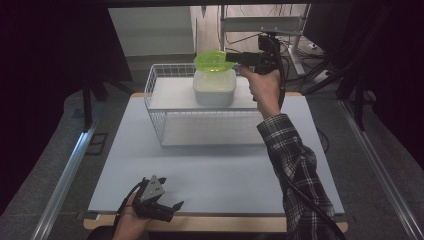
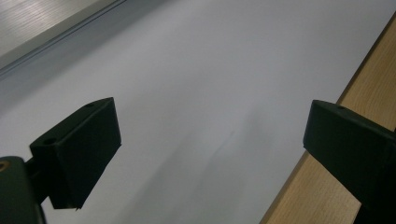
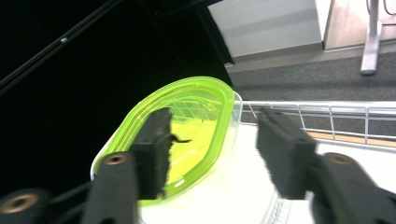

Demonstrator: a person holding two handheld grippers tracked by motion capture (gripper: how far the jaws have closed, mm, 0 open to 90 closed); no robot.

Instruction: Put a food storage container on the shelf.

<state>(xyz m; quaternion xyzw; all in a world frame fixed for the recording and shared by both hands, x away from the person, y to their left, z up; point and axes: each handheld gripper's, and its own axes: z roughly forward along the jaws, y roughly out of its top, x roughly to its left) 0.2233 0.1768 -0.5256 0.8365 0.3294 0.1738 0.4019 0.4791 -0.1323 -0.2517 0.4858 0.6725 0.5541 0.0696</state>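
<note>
The right gripper was spread apart and pinched nothing. Its jaws stood just beside the green lid, which lay tilted on the white box, not yet pressed flat. The box sat in the wire basket on the surface. The left gripper rested open near the front edge. Pushing the lid down seemed left to do.

The green lid was partly hidden behind the right gripper, whose own body ran off the bottom edge. Contact between lid and white container beneath it could not be determined. The container's base was hidden behind the wire basket wall.
</note>
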